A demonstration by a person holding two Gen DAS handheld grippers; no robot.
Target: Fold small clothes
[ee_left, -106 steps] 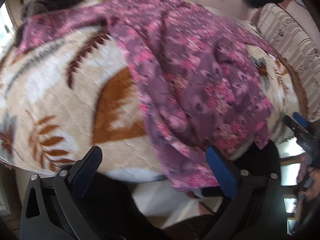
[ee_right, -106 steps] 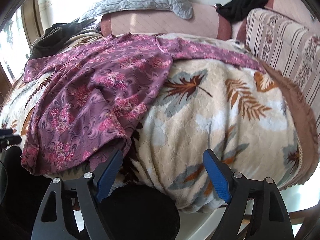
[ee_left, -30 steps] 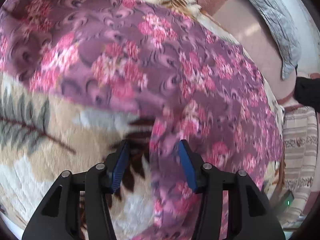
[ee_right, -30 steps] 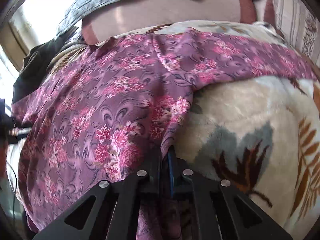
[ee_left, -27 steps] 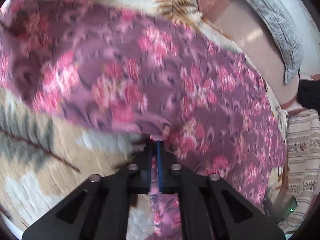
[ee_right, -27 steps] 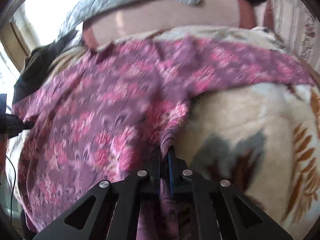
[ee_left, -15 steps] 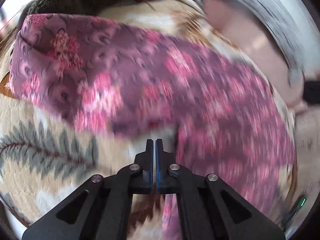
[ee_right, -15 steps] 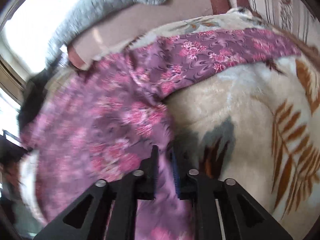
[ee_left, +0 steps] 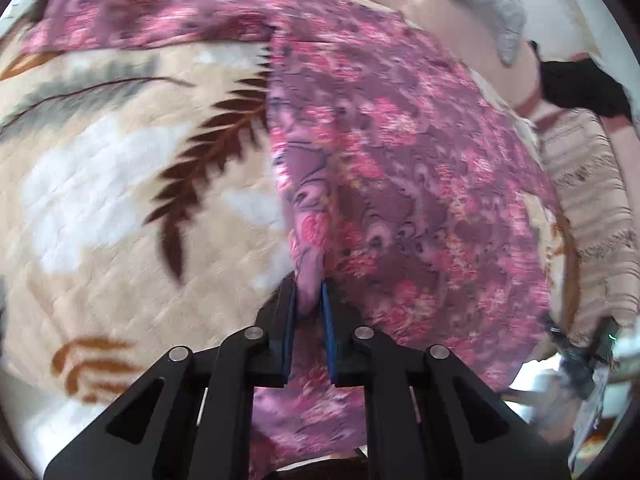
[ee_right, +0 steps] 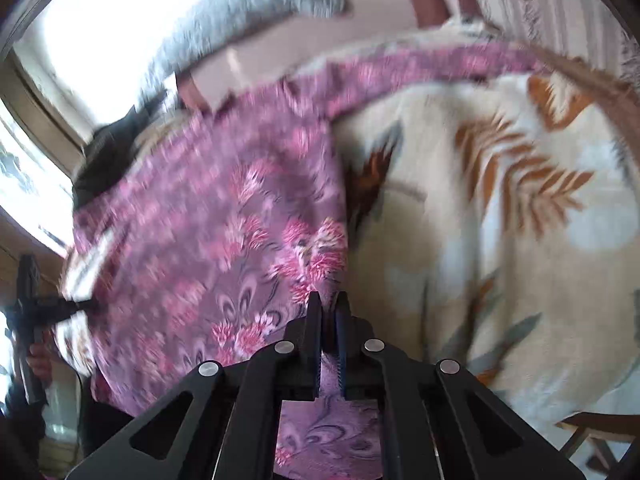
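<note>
A purple garment with pink flowers (ee_left: 400, 152) lies spread on a cream blanket with leaf prints (ee_left: 112, 184). My left gripper (ee_left: 308, 292) is shut on the garment's left side edge, with fabric bunched between the fingers. In the right wrist view the same garment (ee_right: 208, 232) stretches to the left, and my right gripper (ee_right: 328, 304) is shut on its right side edge. The cloth hangs down under both grippers. The left gripper also shows at the far left of the right wrist view (ee_right: 36, 304), pinching the opposite edge.
A pink sofa back (ee_right: 280, 48) with a grey quilted pad (ee_right: 240, 4) runs behind the blanket. A striped cushion (ee_left: 592, 184) sits to the right. Dark clothing (ee_left: 580, 84) lies on the sofa. A bright window (ee_right: 24, 176) is at the left.
Both grippers closed on the garment's side edges about a second ago. Since then both have pulled back toward the near edge, drawing the garment taut and straighter across the blanket.
</note>
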